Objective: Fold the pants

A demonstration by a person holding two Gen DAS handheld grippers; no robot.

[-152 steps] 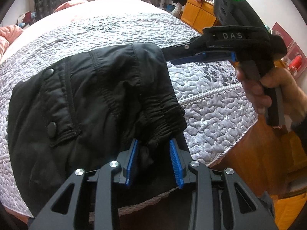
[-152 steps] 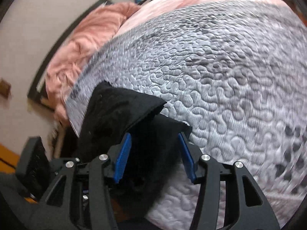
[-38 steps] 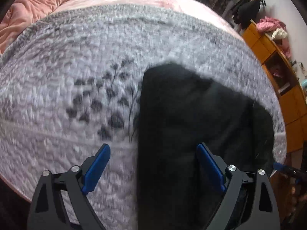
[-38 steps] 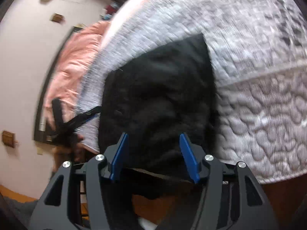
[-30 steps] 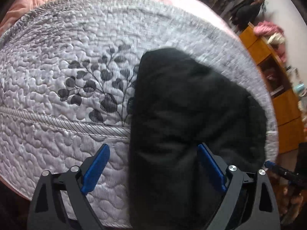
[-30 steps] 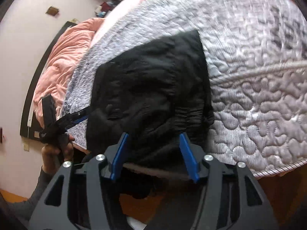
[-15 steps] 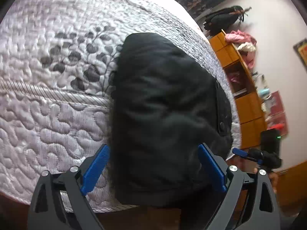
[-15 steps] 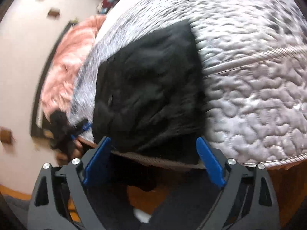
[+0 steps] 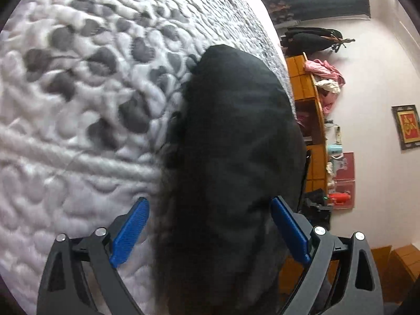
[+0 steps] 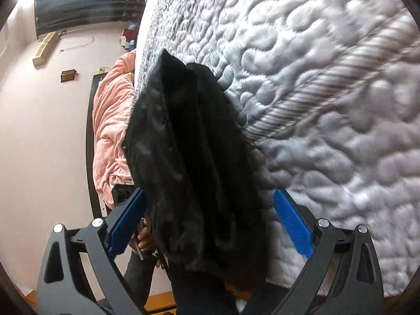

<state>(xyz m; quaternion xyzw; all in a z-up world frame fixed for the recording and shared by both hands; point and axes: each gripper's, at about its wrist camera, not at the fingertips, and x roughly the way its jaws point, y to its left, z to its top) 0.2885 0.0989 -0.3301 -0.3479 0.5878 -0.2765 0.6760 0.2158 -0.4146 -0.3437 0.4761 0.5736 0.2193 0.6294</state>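
- The folded black fabric pants (image 9: 236, 162) lie as a thick bundle on the grey-and-white quilted bedspread (image 9: 78, 131), running from the upper centre of the left wrist frame down to its bottom edge, at the bed's near edge.
- The left gripper (image 9: 210, 229) sits at the bottom of its frame with its blue-padded fingers (image 9: 130, 232) spread wide, one on either side of the bundle. The left pad is clear of the cloth over the bedspread; the right pad lies at the bundle's edge, and contact cannot be confirmed. It has hold of nothing.
- In the right wrist frame the same pants (image 10: 194, 162) occupy the centre, their layered folded edges showing, with the bedspread (image 10: 328, 105) filling the right half.
- The right gripper (image 10: 210, 225) is likewise spread wide, its blue pads (image 10: 292, 225) straddling the bundle without pinching it.
- Both views appear rolled sideways, the bed surface running vertically.
- The person's left hand (image 10: 145, 239) shows at lower left of the right wrist frame, wrapped round the other tool's grip.
- A pink rumpled duvet (image 10: 110, 131) lies at left of the right wrist frame; an orange wooden shelf unit (image 9: 312, 120) stands at right of the left wrist frame.
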